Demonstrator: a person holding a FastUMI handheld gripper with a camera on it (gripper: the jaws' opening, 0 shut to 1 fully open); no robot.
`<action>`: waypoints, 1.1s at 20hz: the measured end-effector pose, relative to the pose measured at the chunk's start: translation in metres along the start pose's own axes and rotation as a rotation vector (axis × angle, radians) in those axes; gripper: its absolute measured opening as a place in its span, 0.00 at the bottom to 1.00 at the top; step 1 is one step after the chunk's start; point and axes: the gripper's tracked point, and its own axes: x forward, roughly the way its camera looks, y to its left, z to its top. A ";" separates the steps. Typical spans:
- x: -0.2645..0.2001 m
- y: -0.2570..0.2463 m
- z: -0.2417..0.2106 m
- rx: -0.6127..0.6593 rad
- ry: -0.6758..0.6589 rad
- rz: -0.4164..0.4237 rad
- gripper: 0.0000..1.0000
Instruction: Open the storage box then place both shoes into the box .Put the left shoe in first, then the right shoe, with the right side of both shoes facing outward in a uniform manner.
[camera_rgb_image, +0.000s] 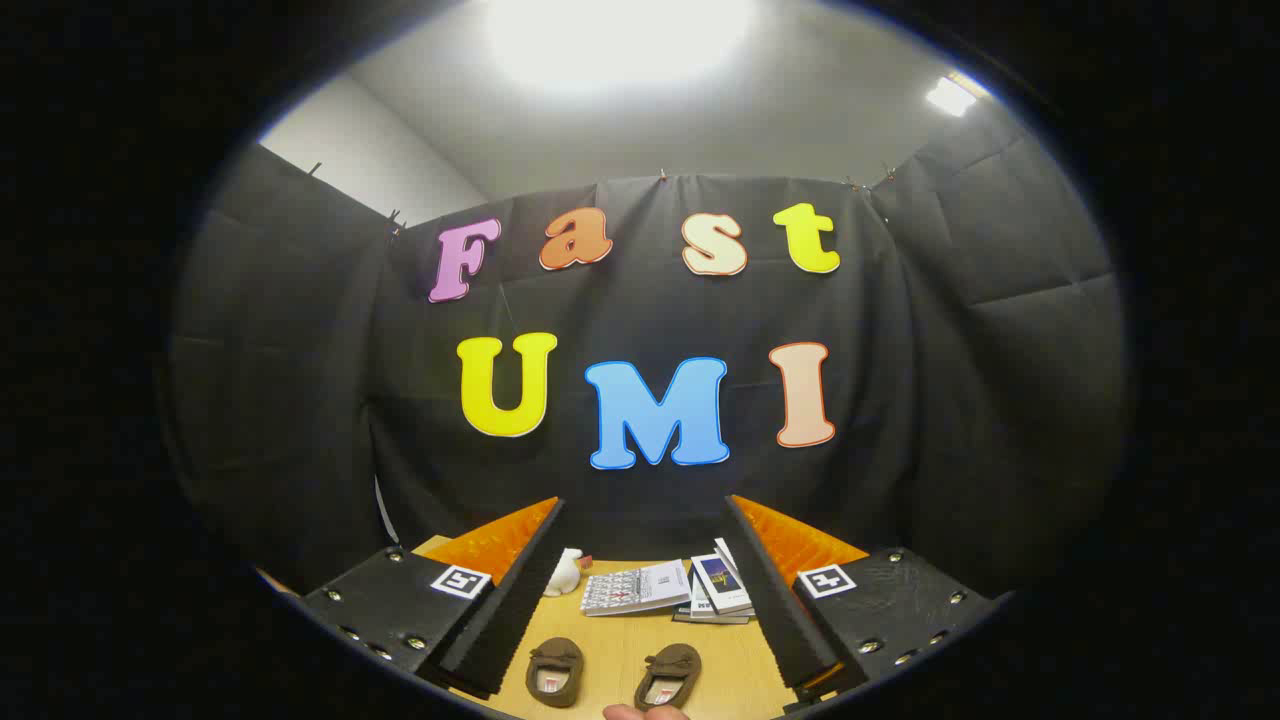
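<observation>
Two small brown slipper-like shoes lie side by side on the wooden table (620, 650), seen between my fingers and low down: one shoe (555, 671) on the left, the other shoe (669, 677) on the right, toes pointing away from me. My gripper (642, 590) is held above them, tilted up toward the booth wall, wide open with nothing between its fingers. A fingertip of a person's hand (645, 712) shows just below the right shoe.
Beyond the shoes lie a spiral-bound notebook (637, 587) and a small stack of books (722, 585). A small white toy figure (566, 573) stands beside the left finger, at the back of the table. The black booth wall rises behind.
</observation>
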 end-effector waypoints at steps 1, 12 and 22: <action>0.000 0.000 -0.004 -0.008 0.008 -0.006 0.96; 0.007 0.017 -0.004 0.000 -0.020 0.019 0.96; 0.036 0.035 -0.045 0.009 0.033 0.079 0.96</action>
